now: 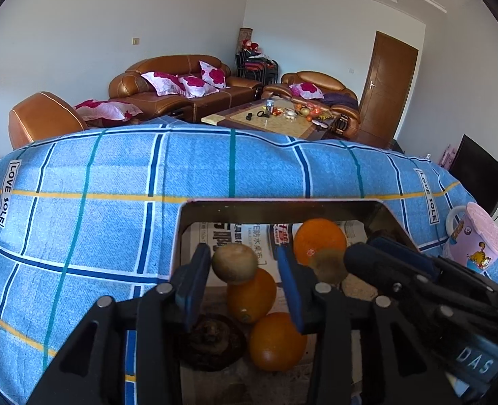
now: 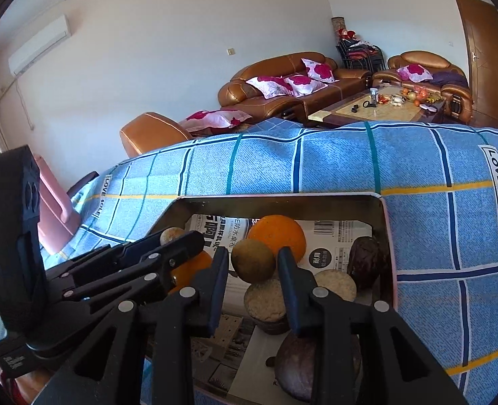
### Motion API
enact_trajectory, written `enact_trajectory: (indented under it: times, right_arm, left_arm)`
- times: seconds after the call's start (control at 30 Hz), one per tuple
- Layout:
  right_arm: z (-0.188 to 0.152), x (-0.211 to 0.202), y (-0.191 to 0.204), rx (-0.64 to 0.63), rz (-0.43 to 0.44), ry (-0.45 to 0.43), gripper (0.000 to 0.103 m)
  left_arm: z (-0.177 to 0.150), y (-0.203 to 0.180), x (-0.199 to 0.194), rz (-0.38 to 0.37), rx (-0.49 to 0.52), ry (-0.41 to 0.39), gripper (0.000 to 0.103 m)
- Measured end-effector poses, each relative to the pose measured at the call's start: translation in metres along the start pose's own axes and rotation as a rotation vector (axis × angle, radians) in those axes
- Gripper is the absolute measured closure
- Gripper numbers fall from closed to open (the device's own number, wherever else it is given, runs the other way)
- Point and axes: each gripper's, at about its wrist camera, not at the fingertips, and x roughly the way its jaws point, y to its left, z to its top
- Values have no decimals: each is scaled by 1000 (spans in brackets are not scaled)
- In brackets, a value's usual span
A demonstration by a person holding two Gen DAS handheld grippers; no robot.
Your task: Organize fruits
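Note:
A metal tray (image 1: 282, 204) lined with newspaper sits on the blue checked cloth and holds the fruit. In the left wrist view my left gripper (image 1: 245, 270) is open around a brown kiwi (image 1: 234, 263) above two oranges (image 1: 252, 295) (image 1: 277, 341); a third orange (image 1: 319, 239) lies behind, a dark round fruit (image 1: 211, 341) at lower left. The right gripper (image 1: 383, 263) enters from the right near a second kiwi (image 1: 328, 265). In the right wrist view my right gripper (image 2: 254, 266) is open around a kiwi (image 2: 253, 260), in front of an orange (image 2: 277, 234), with tan fruits (image 2: 265, 300) and dark fruits (image 2: 367, 260) nearby.
A pink cartoon mug (image 1: 474, 239) stands on the cloth right of the tray. A pink jug (image 2: 55, 206) stands to the left. The blue cloth (image 1: 114, 219) covers the table. Sofas (image 1: 181, 84) and a coffee table (image 1: 275, 118) are beyond.

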Motion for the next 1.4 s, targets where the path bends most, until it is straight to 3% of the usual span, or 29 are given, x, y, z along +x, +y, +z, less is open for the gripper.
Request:
enact_trajectory:
  times: [0.07,0.13,0.17,0.2,0.27,0.43,0.57,0.67,0.83,1.0,1.2,1.4]
  right_arm:
    - [-1,-6,-1,32,4,-39,62]
    - [-1,-13,-6,74,0,-80,56]
    - [-1,-16,-7,93,-22,-104,49]
    - [0,-19,-8,100,-40,-127,42]
    - [1,-26,-7,87,-81,-168,41]
    - [0,-38,15,-32,-288,-256,39]
    - [-8,-57,27,-125,-383,-411,13]
    - [-8,-55,36,-172,-423,-419,10]
    - [-3,-44,32,-147,-396,-318,10]
    - [-8,-46,35,-153,-393,-318,10]
    - [-22,-64,44,-169,-381,-400,10]
    - [-31,-78,49,-168,-375,-420,10]
  left_arm:
    - [-1,-3,-4,6,9,-19,29]
    - [-3,-8,-10,3,32,-43,18]
    - [-3,-12,-14,20,52,-65,6]
    - [-4,-16,-18,49,71,-95,1]
    - [-5,-21,-29,95,101,-157,0]
    - [-4,-15,-37,182,75,-202,0]
    - [-4,-5,-36,229,32,-199,0]
    - [-4,-5,-24,251,44,-127,0]
    - [-8,-6,-14,234,53,-50,0]
    - [-12,-5,-16,227,36,-31,0]
    - [-22,-3,-42,241,15,-117,0]
    - [-33,-5,-67,240,28,-186,0]
